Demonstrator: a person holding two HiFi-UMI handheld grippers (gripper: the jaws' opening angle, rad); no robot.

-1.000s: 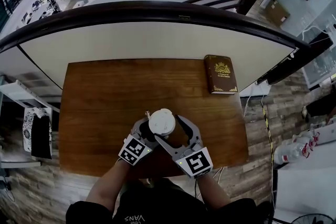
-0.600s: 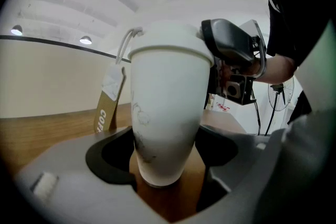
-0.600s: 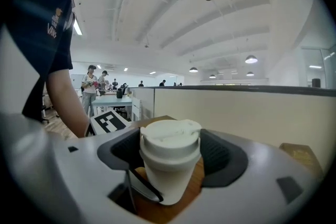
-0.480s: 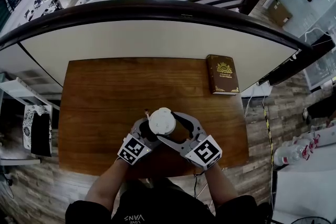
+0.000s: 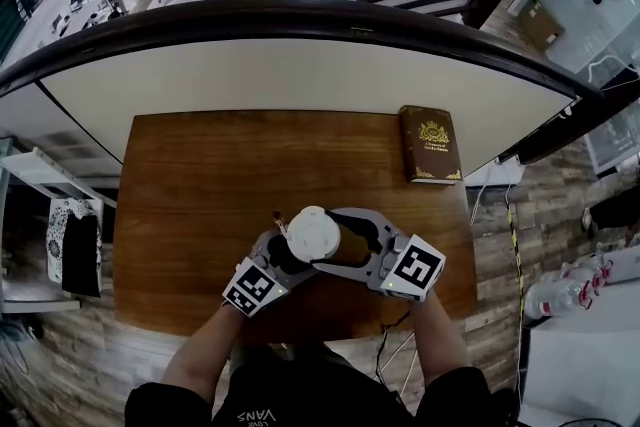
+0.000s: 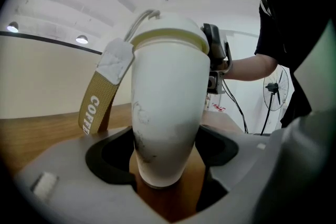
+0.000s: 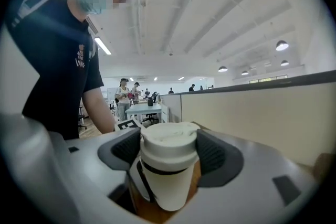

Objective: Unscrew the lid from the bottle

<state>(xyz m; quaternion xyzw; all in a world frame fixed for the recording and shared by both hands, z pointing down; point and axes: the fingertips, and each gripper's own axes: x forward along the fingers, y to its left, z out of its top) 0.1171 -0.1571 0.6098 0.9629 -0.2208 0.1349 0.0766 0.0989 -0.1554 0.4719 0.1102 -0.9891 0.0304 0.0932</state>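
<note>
A white bottle stands upright near the front of the wooden table (image 5: 200, 185), its white lid (image 5: 313, 235) facing up at me. My left gripper (image 5: 283, 258) is shut on the bottle's lower body (image 6: 165, 128), with a jaw on each side near the base. A tan strap (image 6: 94, 107) hangs from the bottle's neck. My right gripper (image 5: 332, 237) reaches in from the right and is shut on the lid (image 7: 169, 141), dark pads pressed to both its sides. The left gripper view shows the right gripper (image 6: 215, 60) up at the lid's level.
A brown book (image 5: 432, 145) with a gold emblem lies at the table's far right corner. A curved white partition with a dark rail (image 5: 300, 20) runs behind the table. Wooden floor with cables (image 5: 515, 245) lies to the right.
My right gripper has swung round the bottle top with the lid in it, its marker cube going from the front to the right side. The left gripper and bottle stay put.
</note>
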